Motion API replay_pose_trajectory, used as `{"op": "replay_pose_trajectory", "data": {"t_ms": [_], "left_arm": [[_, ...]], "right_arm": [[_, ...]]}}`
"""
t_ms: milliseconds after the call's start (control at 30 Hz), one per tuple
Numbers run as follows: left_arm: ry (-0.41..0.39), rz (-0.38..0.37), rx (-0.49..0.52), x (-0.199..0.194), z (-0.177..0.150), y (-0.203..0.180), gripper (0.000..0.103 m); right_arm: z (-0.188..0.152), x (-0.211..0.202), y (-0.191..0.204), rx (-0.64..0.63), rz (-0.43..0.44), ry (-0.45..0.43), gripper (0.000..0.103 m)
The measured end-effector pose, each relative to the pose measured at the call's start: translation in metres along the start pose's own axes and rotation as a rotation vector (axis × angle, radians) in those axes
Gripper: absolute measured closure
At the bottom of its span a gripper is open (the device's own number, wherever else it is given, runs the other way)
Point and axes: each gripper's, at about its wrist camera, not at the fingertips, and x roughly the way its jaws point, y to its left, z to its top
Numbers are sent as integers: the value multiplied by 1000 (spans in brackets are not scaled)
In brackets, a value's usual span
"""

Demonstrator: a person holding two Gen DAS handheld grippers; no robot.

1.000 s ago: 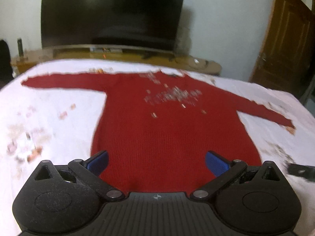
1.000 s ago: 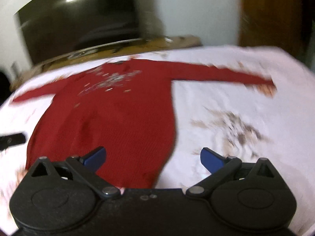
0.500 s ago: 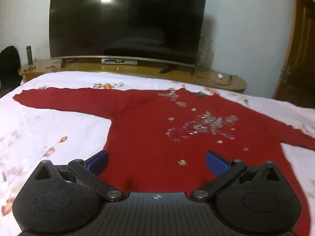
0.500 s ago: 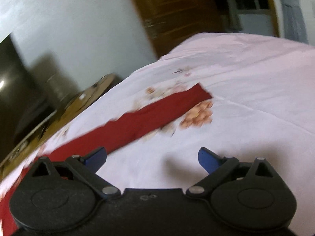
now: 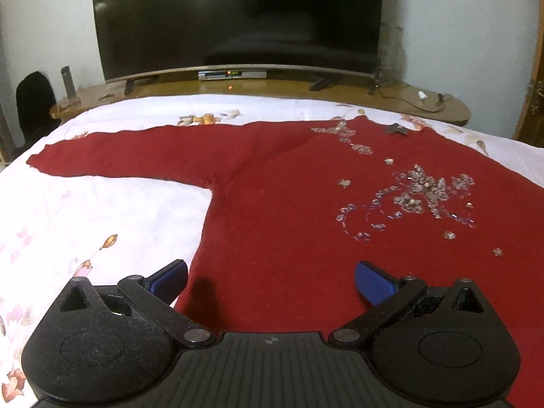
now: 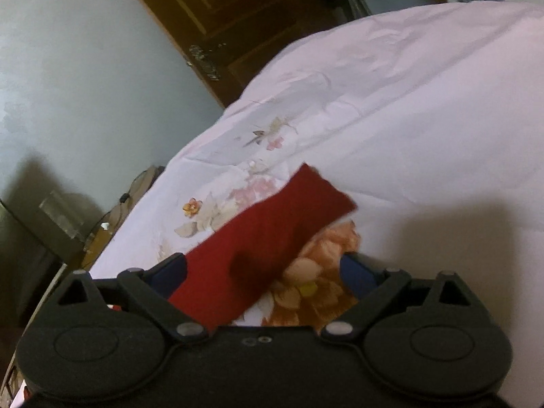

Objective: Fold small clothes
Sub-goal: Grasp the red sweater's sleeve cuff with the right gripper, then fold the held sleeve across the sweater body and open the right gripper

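Observation:
A red knit sweater (image 5: 289,210) with silver beadwork on the chest (image 5: 414,193) lies flat, face up, on a white floral bedsheet (image 5: 102,210). Its left sleeve (image 5: 136,156) stretches out to the left. My left gripper (image 5: 270,282) is open and empty, low over the sweater's body near its left side edge. In the right wrist view the end of the other sleeve (image 6: 272,234) lies on the sheet. My right gripper (image 6: 263,273) is open just above that sleeve, with the cuff a little beyond the blue fingertips (image 6: 353,272).
A large dark TV (image 5: 238,20) stands on a wooden stand (image 5: 272,88) past the bed's far edge. A brown wooden door (image 6: 231,17) and a pale wall (image 6: 68,68) lie beyond the bed's corner. White sheet (image 6: 425,119) spreads to the right of the sleeve.
My left gripper has moved forward and left over the sweater's body. My right gripper has swung right from the sweater's hem to the right sleeve end and closed in on it.

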Motion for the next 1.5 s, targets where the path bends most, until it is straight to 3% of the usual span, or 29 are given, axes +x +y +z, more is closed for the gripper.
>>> {"op": "replay_pose_trajectory", "data": {"t_ms": [100, 133, 167, 200, 300, 433, 500, 533, 567, 633, 967, 1233, 1500], "left_arm": [[2, 6, -5, 2, 2, -1, 0], [2, 5, -3, 2, 2, -2, 0], [3, 3, 1, 2, 3, -4, 0], [2, 1, 6, 2, 3, -5, 0], [0, -5, 28, -1, 5, -7, 0], [7, -8, 35, 1, 8, -5, 0], [15, -4, 33, 4, 10, -3, 0], [22, -2, 32, 6, 11, -2, 0], [32, 0, 31, 8, 11, -1, 0], [52, -4, 23, 13, 12, 3, 0], [65, -51, -94, 21, 11, 53, 0], [74, -47, -157, 21, 3, 102, 0], [73, -45, -195, 20, -4, 136, 0]], "right_arm": [[7, 9, -4, 0, 16, -9, 18], [8, 10, -4, -8, 13, -11, 36], [9, 11, -7, 1, 11, -6, 69], [10, 11, -11, 27, 14, 8, 76], [10, 10, -25, 85, 56, 11, 74], [10, 9, -30, 149, 154, 25, 46], [14, 16, -25, 131, 137, 33, 49], [18, 19, -21, 122, 115, 41, 63], [21, 23, -19, 113, 90, 52, 89], [22, 29, -18, 85, 40, 67, 97], [21, 8, 56, -228, -13, -22, 97], [-35, -27, 176, -498, 109, -93, 97], [-116, -37, 279, -622, 277, -3, 97]]}}
